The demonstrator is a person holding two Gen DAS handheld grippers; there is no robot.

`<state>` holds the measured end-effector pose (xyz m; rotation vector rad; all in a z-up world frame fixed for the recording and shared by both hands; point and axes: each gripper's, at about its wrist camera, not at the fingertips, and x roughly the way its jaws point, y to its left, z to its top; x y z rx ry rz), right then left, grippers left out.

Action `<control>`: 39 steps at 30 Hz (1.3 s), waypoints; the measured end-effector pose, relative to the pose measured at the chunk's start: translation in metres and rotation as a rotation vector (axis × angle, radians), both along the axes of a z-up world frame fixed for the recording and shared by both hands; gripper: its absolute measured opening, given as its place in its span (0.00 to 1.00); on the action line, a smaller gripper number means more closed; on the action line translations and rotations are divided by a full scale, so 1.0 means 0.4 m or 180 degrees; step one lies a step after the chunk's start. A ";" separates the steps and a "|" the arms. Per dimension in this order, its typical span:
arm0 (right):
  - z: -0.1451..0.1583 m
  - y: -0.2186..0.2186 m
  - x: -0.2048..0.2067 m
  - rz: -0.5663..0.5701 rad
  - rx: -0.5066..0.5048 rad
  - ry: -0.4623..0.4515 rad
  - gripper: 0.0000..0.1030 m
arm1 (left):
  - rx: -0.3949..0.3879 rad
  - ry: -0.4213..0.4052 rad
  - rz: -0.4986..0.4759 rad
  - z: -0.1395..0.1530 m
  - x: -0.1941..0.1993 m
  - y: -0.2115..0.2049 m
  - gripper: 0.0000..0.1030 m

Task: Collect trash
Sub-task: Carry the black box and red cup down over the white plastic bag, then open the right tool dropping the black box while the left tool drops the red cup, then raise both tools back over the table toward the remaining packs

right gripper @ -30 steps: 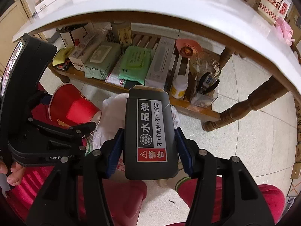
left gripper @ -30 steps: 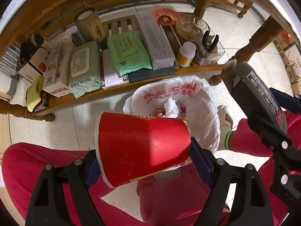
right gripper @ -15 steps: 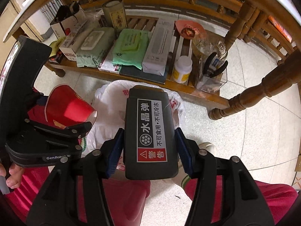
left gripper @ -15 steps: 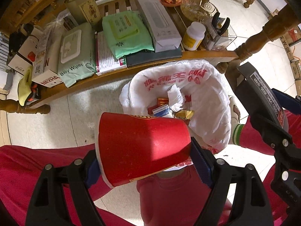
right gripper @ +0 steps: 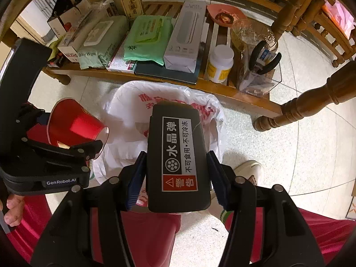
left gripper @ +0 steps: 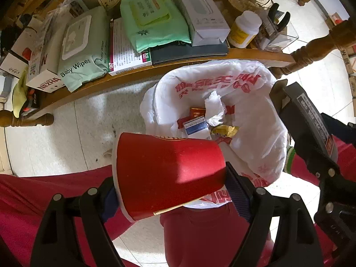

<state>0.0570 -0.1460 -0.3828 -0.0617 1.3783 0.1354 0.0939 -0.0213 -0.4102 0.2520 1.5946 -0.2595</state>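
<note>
Two items are in our grips, neither binned yet. Left gripper (left gripper: 170, 178) is clamped on the red paper cup (left gripper: 166, 171), w/ its mouth at the trash bag (left gripper: 255, 115) rim. Right gripper (right gripper: 176, 175) pinches a black box (right gripper: 178, 155) above the bag; prob. just both drops left.

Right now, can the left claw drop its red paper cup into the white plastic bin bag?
Probably yes. The left claw grips the red paper cup at the near rim of the white plastic bin bag, whose mouth gapes open. The right claw's black box hangs over the bag too, beside it.
</note>
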 end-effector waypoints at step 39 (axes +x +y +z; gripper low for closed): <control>-0.115 0.010 0.035 0.0004 0.0114 0.0408 0.66 | 0.0267 0.0349 0.0068 -0.107 0.024 0.002 0.80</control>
